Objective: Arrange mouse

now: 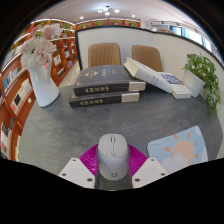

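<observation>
A light grey computer mouse (113,155) sits between my two fingers, its scroll wheel pointing away from me. Both magenta pads (91,158) press against its sides, so my gripper (113,165) is shut on it. The mouse is held over the grey tabletop (70,125), close to the near edge. A pale blue mouse mat with a map-like print (180,148) lies on the table just to the right of the fingers.
Two stacked dark books (105,88) lie beyond the fingers at the table's middle. A white box (158,76) leans behind them to the right. A white vase with pink flowers (42,75) stands at the left, a green plant (206,72) at the right. Two chairs (104,52) stand behind the table.
</observation>
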The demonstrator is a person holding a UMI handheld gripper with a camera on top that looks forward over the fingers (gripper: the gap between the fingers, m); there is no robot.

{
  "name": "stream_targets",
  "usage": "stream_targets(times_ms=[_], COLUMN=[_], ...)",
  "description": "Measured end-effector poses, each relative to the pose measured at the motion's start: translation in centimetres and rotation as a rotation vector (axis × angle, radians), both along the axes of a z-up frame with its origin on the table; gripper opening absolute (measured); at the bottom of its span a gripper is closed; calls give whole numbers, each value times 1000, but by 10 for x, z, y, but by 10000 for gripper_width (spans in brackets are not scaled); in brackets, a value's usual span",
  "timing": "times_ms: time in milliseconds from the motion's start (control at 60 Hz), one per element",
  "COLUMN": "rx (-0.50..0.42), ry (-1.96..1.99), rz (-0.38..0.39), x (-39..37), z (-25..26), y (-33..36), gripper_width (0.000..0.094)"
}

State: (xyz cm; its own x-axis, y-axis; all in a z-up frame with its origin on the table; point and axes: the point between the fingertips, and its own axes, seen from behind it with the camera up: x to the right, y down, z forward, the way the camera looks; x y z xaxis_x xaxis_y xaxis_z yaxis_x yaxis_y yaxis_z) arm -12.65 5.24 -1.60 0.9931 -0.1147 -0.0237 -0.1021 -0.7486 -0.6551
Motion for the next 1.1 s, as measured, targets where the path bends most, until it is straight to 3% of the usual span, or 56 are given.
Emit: stream_targets(times_ms=[150,267,400,550,683,850,1100], rx=[-16,108,270,364,332,166,-38], ry=[9,-48,-115,-122,-122,-118,-45], rz=[68,131,154,141,103,80,94], x=[-3,14,55,115,174,217,208], z=[25,112,219,280,257,153,21], y=[1,13,21,13,-2,-34,-76], gripper_width=[367,366,366,366,363,362,364])
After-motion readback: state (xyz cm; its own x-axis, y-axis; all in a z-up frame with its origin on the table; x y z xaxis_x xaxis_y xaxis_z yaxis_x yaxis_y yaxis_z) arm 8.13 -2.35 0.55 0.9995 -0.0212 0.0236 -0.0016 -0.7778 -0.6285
